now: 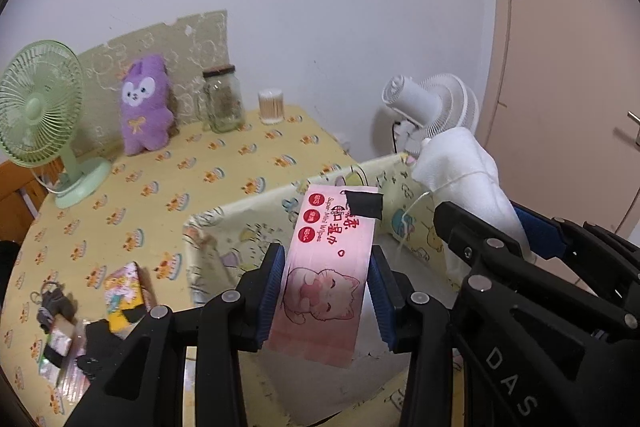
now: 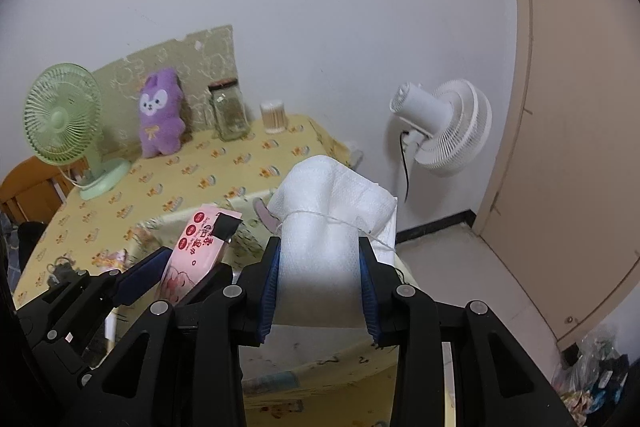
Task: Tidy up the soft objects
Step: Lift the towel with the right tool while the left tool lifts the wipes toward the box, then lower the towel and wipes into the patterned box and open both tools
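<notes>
Wipes pack (image 1: 332, 267), pink with a cat drawing, sits pinched between the blue pads of the left gripper (image 1: 327, 291), its far end rising past the fingertips above the yellow cartoon-print fabric bin (image 1: 224, 231). Just to its right, the right gripper (image 2: 319, 287) is clamped on a white foam bundle (image 2: 328, 219) tied with thin string, also raised over the bin. Farther back on the yellow tablecloth (image 1: 224, 163) stand a green fan (image 1: 40, 115), a purple plush (image 1: 146, 103) and a glass jar (image 1: 223, 99).
</notes>
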The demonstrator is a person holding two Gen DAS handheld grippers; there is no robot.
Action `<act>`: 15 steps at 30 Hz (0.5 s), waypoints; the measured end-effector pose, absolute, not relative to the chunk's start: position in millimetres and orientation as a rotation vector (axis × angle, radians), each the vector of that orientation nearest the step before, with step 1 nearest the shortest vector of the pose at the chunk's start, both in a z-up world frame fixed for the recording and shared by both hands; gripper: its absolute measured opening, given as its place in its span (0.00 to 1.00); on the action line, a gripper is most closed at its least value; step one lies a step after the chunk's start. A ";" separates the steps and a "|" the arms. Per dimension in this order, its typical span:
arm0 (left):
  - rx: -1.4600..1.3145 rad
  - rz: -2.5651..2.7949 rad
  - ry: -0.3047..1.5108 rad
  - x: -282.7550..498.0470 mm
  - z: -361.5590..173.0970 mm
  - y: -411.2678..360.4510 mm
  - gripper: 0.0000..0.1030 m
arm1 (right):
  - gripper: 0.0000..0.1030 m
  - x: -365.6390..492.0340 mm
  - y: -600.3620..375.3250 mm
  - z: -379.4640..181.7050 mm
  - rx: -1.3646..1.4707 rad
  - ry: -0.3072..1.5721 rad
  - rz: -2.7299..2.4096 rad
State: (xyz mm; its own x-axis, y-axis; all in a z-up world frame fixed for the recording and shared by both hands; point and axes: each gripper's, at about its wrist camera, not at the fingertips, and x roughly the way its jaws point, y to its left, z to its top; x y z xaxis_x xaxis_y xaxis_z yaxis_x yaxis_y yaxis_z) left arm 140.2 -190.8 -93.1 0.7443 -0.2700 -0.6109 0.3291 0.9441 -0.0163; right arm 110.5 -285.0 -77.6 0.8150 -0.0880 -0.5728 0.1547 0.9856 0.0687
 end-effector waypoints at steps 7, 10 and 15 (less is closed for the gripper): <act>0.113 -0.327 0.643 147.4 -97.6 -191.6 0.41 | 0.38 121.2 -286.7 -86.8 0.120 0.630 -0.128; 0.118 -0.334 0.646 153.7 -98.0 -187.8 0.41 | 0.40 126.1 -283.6 -87.2 0.122 0.638 -0.131; 0.114 -0.331 0.663 163.4 -98.9 -181.1 0.58 | 0.48 134.2 -277.0 -86.6 0.120 0.648 -0.123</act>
